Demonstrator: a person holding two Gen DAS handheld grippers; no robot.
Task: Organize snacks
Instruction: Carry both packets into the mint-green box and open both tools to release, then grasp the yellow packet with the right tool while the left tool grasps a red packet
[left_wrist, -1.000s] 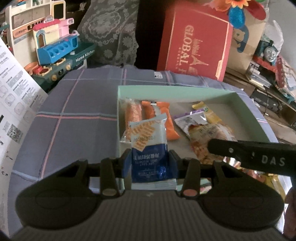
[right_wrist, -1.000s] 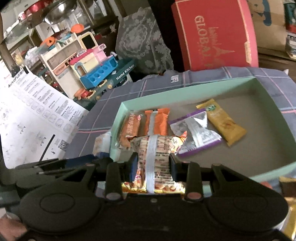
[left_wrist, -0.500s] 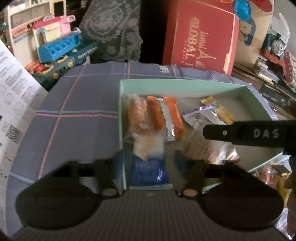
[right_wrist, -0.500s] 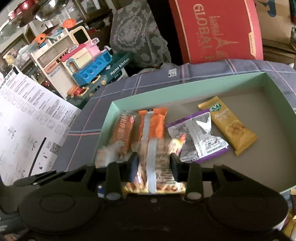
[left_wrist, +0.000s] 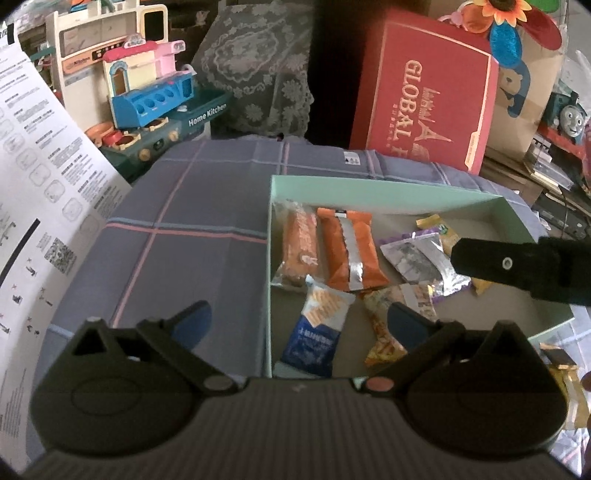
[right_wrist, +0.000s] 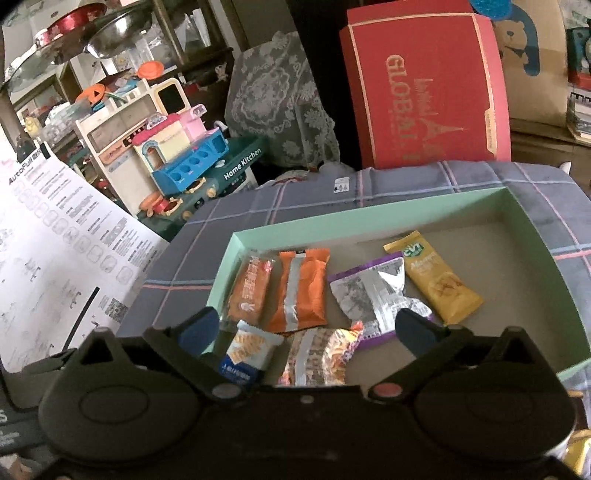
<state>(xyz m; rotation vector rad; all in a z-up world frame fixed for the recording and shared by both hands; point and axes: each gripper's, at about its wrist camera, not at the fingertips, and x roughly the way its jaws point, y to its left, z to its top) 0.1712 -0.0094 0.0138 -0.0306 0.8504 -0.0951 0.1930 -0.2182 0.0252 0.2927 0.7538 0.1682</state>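
**A:** Cluttered room, plaid cloth (left_wrist: 192, 229) over the table, toy kitchen (right_wrist: 192, 162) and a red gift box (left_wrist: 424, 92) at the back. What are the grippers up to?

**B:** Both spread wide, holding nothing. The left gripper (left_wrist: 295, 325) hangs over the near left corner of the mint tray (left_wrist: 369, 184), with the blue cracker packet (left_wrist: 314, 332) lying flat on the tray floor between its fingers. The right gripper (right_wrist: 306, 328) is over the tray's near edge, above the patterned snack bag (right_wrist: 317, 358).

**A:** And further out?

**B:** Two orange packets (right_wrist: 299, 291) side by side along the left wall, then a purple-and-silver pouch (right_wrist: 373, 299), then a yellow bar (right_wrist: 439, 288), all inside the tray. White instruction sheet (right_wrist: 55, 251) off to the left.
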